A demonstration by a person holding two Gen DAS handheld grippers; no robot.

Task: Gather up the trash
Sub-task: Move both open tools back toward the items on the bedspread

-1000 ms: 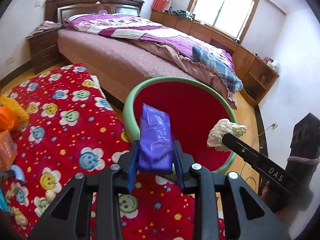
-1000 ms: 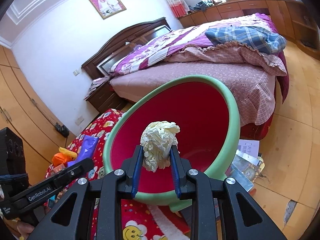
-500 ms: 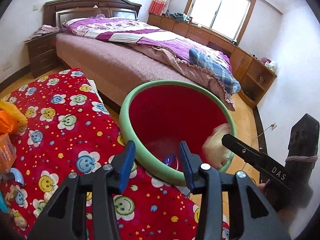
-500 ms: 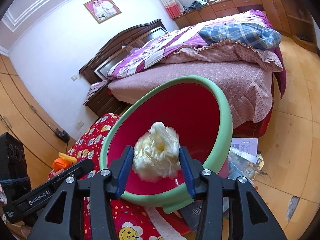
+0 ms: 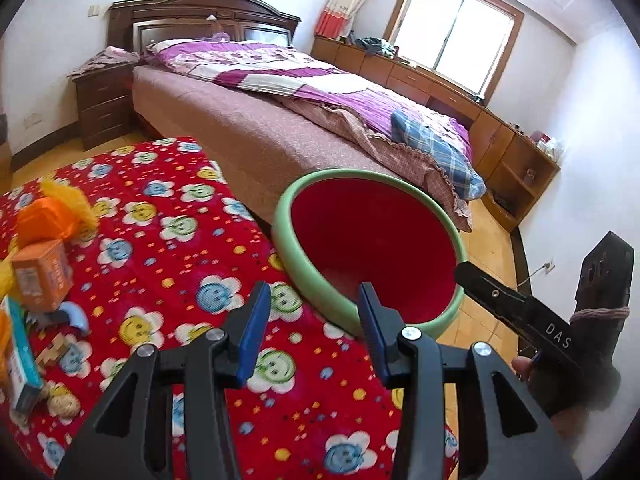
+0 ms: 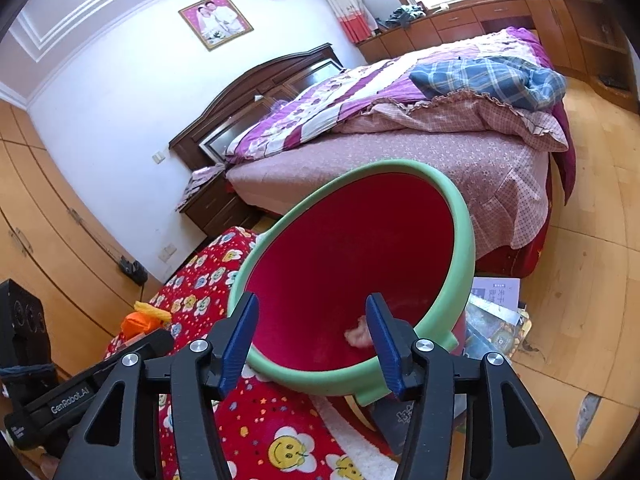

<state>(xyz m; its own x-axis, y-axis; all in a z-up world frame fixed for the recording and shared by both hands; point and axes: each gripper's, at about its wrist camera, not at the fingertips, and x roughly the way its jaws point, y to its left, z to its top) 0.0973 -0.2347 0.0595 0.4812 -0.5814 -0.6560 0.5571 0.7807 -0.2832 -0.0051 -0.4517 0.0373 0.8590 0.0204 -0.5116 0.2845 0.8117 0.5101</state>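
In the left wrist view, the left gripper (image 5: 310,312) stands released and empty near the green bin (image 5: 308,268); an orange box (image 5: 42,276) remains at left. In the right wrist view, the right gripper (image 6: 310,326) is opening, empty; a crumpled wad (image 6: 358,334) lies inside the bin.

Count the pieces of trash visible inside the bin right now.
1: a pale crumpled wad low in the red bin, beside the right tongs' finger. The left wrist view shows none; the bottom is partly hidden, so more may lie there.

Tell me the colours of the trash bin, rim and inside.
The bin has a pale green rim and a red inside; the right wrist view shows it best.
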